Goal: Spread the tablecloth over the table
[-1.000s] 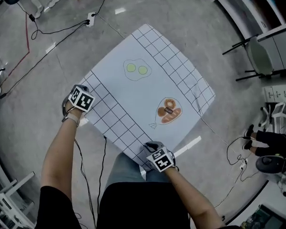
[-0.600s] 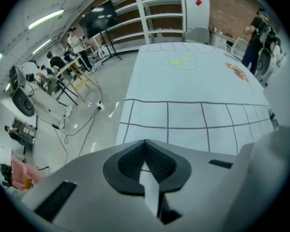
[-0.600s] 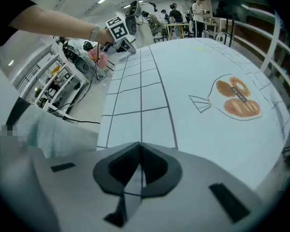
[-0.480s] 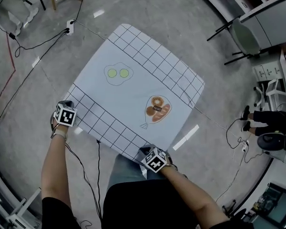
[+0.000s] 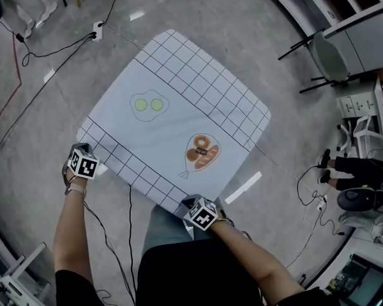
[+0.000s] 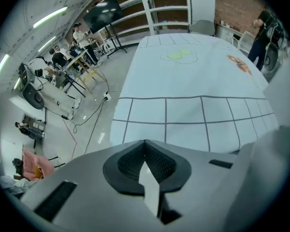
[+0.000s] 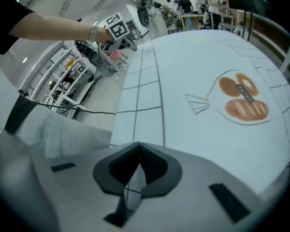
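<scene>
A pale blue tablecloth (image 5: 179, 94) with a black grid border, a fried-egg print (image 5: 149, 105) and a brown food print (image 5: 202, 153) lies flat over the table. My left gripper (image 5: 83, 150) is at the cloth's left corner and is shut on the tablecloth; a strip of fabric (image 6: 149, 190) shows between its pads. My right gripper (image 5: 191, 203) is at the near corner, also shut on the tablecloth, with a gridded fold (image 7: 129, 187) pinched in its jaws. From the right gripper view, my left gripper's marker cube (image 7: 115, 25) shows far along the cloth's edge.
A power strip with cables (image 5: 97, 25) lies on the grey floor at the top left. A grey chair (image 5: 330, 57) and shelving stand at the right, and a person in black (image 5: 364, 171) is at the right edge. Cables (image 5: 129, 234) hang near my legs.
My left gripper has pulled the cloth's left corner outward to the left, and the cloth lies flatter with fewer wrinkles at its right corner. The right gripper has stayed at the near corner.
</scene>
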A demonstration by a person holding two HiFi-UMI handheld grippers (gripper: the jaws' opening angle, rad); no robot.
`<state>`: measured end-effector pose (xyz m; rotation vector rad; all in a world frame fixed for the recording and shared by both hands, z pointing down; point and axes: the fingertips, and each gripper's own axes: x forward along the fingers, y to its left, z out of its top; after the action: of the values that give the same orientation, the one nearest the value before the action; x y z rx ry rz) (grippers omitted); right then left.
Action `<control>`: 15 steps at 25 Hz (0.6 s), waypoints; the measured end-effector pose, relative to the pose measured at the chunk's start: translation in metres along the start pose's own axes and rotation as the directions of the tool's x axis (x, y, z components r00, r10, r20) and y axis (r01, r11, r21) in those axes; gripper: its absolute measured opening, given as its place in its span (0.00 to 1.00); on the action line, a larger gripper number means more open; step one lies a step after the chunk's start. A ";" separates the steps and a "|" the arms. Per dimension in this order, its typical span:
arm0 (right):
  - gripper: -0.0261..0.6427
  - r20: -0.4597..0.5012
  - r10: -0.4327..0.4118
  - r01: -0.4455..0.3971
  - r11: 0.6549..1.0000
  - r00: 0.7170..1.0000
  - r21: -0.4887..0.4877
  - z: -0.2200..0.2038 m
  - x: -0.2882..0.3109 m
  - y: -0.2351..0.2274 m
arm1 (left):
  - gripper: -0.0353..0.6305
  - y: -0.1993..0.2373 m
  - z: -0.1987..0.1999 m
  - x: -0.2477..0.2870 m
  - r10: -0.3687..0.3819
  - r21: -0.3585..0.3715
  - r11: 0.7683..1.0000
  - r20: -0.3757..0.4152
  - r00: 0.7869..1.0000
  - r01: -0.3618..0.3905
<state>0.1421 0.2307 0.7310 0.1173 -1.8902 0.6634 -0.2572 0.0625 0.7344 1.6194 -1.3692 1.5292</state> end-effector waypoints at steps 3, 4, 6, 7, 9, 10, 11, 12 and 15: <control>0.06 0.119 -0.116 0.106 0.990 0.986 0.092 0.012 -0.030 -0.054 | 0.07 -0.011 -0.002 -0.013 0.033 -0.024 0.999 0.010 0.999 -0.033; 0.06 0.158 -0.166 0.146 0.981 0.973 0.130 0.017 -0.044 -0.079 | 0.07 -0.018 -0.002 -0.017 0.030 -0.045 0.999 0.020 0.999 -0.029; 0.06 0.216 -0.266 0.227 0.955 0.939 0.190 0.024 -0.076 -0.136 | 0.07 -0.035 -0.005 -0.025 0.016 -0.089 0.996 0.029 0.999 -0.014; 0.06 0.236 -0.311 0.263 0.941 0.921 0.215 0.029 -0.093 -0.166 | 0.07 -0.044 -0.008 -0.029 0.008 -0.115 0.993 0.030 1.000 -0.005; 0.06 0.262 -0.381 0.321 0.915 0.887 0.242 0.039 -0.125 -0.222 | 0.07 -0.063 -0.013 -0.037 -0.011 -0.176 0.984 0.033 0.999 0.016; 0.06 0.271 -0.403 0.343 0.908 0.874 0.241 0.047 -0.139 -0.247 | 0.07 -0.075 -0.016 -0.041 -0.022 -0.208 0.978 0.034 0.999 0.029; 0.06 0.277 -0.419 0.363 0.903 0.865 0.232 0.055 -0.151 -0.271 | 0.07 -0.087 -0.018 -0.045 -0.034 -0.235 0.971 0.034 0.999 0.041; 0.06 0.282 -0.430 0.380 0.899 0.858 0.217 0.065 -0.161 -0.293 | 0.07 -0.099 -0.021 -0.048 -0.044 -0.253 0.966 0.031 0.999 0.050; 0.07 0.297 -0.440 0.414 0.898 0.847 0.150 0.098 -0.179 -0.345 | 0.07 -0.135 -0.026 -0.057 -0.049 -0.274 0.960 0.009 0.999 0.049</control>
<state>0.2657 -0.1474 0.6818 0.7212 -2.0534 0.4258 -0.1382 0.1512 0.7215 1.4712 -1.4587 1.2461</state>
